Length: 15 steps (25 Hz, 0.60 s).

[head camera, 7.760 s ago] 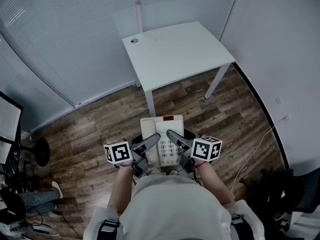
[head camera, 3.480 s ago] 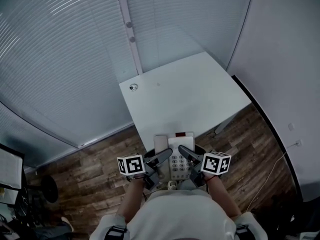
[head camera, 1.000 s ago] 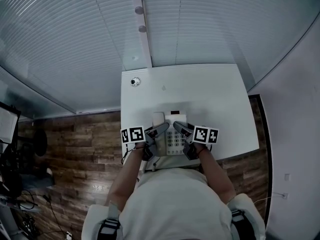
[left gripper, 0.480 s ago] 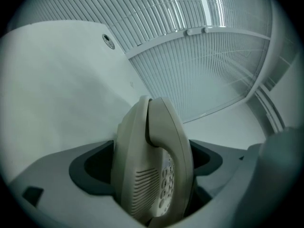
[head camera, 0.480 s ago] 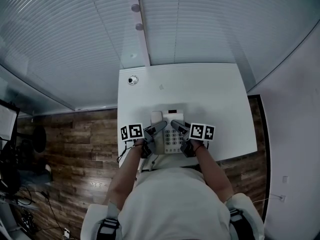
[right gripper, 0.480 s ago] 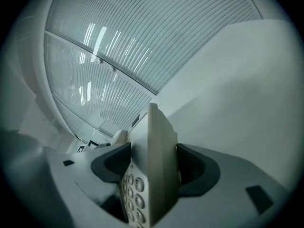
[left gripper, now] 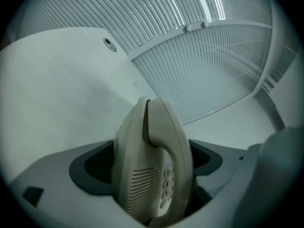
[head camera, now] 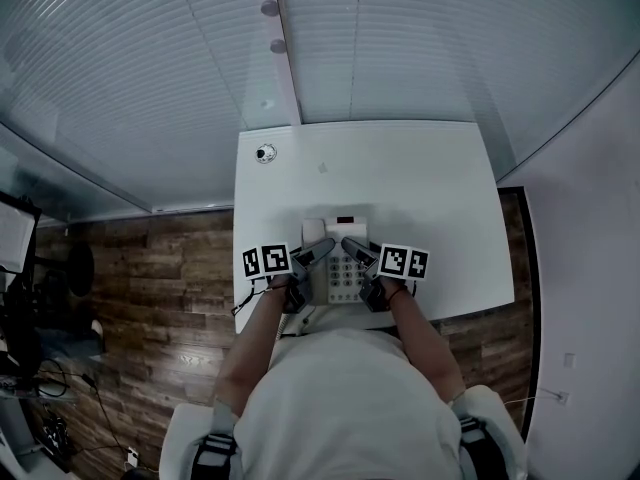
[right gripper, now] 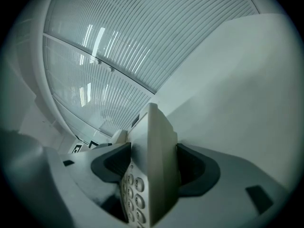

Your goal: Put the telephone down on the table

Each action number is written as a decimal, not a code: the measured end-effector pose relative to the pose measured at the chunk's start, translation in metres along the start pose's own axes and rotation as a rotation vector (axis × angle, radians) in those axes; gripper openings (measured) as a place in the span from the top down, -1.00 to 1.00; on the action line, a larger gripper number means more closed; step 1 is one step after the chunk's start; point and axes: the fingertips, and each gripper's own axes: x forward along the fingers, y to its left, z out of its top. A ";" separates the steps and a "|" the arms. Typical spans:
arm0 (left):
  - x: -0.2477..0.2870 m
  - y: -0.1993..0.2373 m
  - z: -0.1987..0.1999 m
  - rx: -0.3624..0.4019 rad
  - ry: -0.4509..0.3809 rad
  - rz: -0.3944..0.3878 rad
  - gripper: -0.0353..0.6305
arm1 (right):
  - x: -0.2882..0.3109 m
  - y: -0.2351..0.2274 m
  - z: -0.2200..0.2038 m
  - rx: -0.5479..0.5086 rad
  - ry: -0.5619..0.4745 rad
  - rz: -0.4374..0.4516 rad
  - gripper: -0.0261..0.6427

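Edgewise, telephone [head camera: 336, 230] clamped in left gripper [head camera: 314, 254] jaws, right gripper [head camera: 357, 251] jaws, over table [head camera: 420, 178]

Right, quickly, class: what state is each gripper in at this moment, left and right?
Left gripper: jaws closed on the telephone, at its handset side.
Right gripper: jaws closed on the telephone, at its keypad side.
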 end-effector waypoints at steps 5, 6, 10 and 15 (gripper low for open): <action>-0.007 0.001 0.002 0.080 -0.019 0.062 -0.42 | 0.000 0.001 0.000 -0.045 -0.003 -0.019 -0.02; -0.008 0.000 0.002 0.087 -0.018 0.060 -0.42 | 0.001 0.001 0.001 -0.047 -0.003 -0.021 -0.02; -0.009 -0.001 0.003 0.089 -0.024 0.051 -0.42 | 0.000 0.000 0.000 -0.053 -0.008 -0.031 -0.02; -0.014 -0.001 0.002 0.097 -0.037 0.057 -0.42 | 0.000 -0.002 0.000 -0.051 -0.015 -0.061 -0.02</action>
